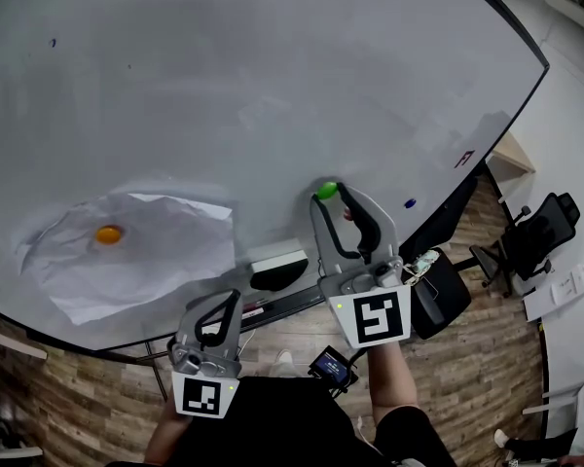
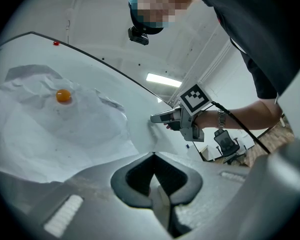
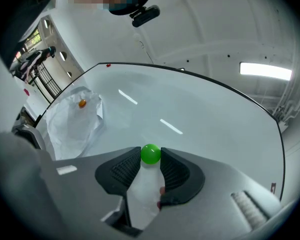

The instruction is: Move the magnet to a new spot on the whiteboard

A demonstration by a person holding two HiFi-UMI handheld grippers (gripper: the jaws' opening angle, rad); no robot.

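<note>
My right gripper has its jaws closed on the green magnet at the whiteboard.
It reaches up near the bottom edge, and wide open board lies above. My left gripper hangs lower, closed and empty.

Bright green magnet; orange magnet on white paper. White whiteboard with black rim. Black-and-white square pattern on marker cube. Brown wooden floor.
</note>
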